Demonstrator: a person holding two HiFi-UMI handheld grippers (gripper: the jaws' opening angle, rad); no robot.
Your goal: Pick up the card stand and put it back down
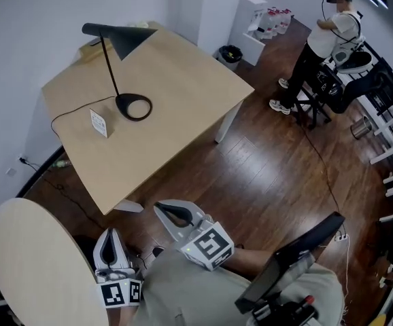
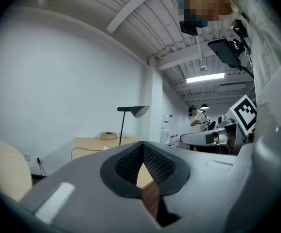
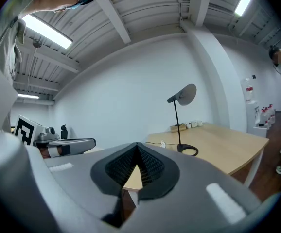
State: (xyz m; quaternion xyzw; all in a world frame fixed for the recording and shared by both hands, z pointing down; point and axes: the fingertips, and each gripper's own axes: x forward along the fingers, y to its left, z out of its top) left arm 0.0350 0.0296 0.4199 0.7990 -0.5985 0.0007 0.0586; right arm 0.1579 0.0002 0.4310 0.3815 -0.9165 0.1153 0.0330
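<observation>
**Card stand** [image 1: 98, 122]: a small white upright card on the pale wooden bench [image 1: 183, 94]. It stands near the bench's left edge, just beside the ring-shaped base of a black desk lamp [image 1: 134, 106]. Its print is too small to read, and in both gripper views it is only a white speck.

A thin black cable [image 1: 74, 107] curves from the lamp base behind the stand and off the bench edge. A tan, box-like object [image 1: 91, 48] at the far corner, next to the lamp's cone shade, is hard to make out.

The left gripper [image 1: 112, 236] and right gripper [image 1: 166, 210] are grey moulded shells with dark ribbed pads. Both are held close to the person's body, well apart from the bench. Each pair of jaws is closed tip to tip with nothing between them.

A round pale table [image 1: 33, 263] is cut off at the lower left.
</observation>
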